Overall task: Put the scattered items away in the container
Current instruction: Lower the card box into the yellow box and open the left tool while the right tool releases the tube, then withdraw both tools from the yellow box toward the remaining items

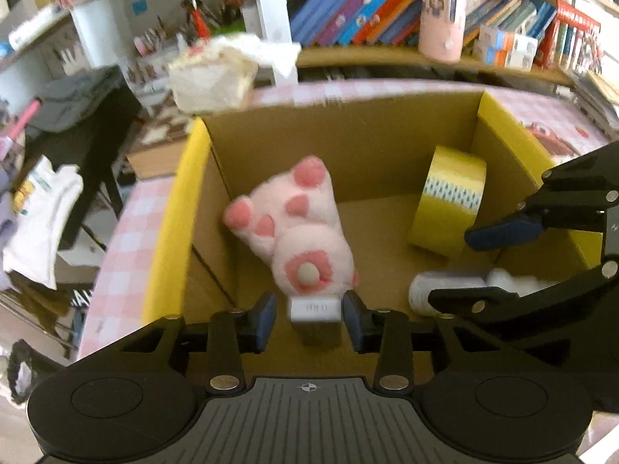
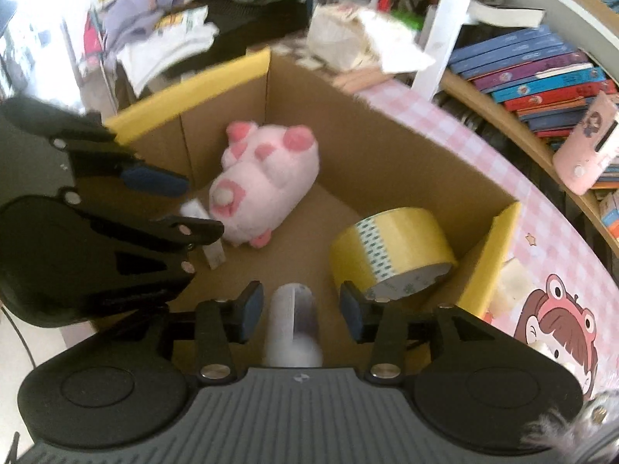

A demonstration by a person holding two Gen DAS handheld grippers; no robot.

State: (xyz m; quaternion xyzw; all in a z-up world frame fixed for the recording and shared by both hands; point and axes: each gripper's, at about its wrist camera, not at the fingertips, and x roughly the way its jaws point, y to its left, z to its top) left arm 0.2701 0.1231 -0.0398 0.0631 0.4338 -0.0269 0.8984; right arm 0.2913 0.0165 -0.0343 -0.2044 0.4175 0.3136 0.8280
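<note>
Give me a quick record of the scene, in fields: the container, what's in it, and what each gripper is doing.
container: open cardboard box with yellow flaps
inside: pink plush toy, yellow tape roll
left gripper: over the box, small white block between its pads with gaps on both sides
right gripper: over the box, white bottle between its pads, not pressed
surroundings: pink checked tabletop, bookshelf behind

Matt brown corrugated cardboard forms the box point(image 1: 359, 143); soft pink plush covers the toy point(image 1: 298, 228); glossy yellow plastic film is wound on the tape roll point(image 2: 390, 247)
</note>
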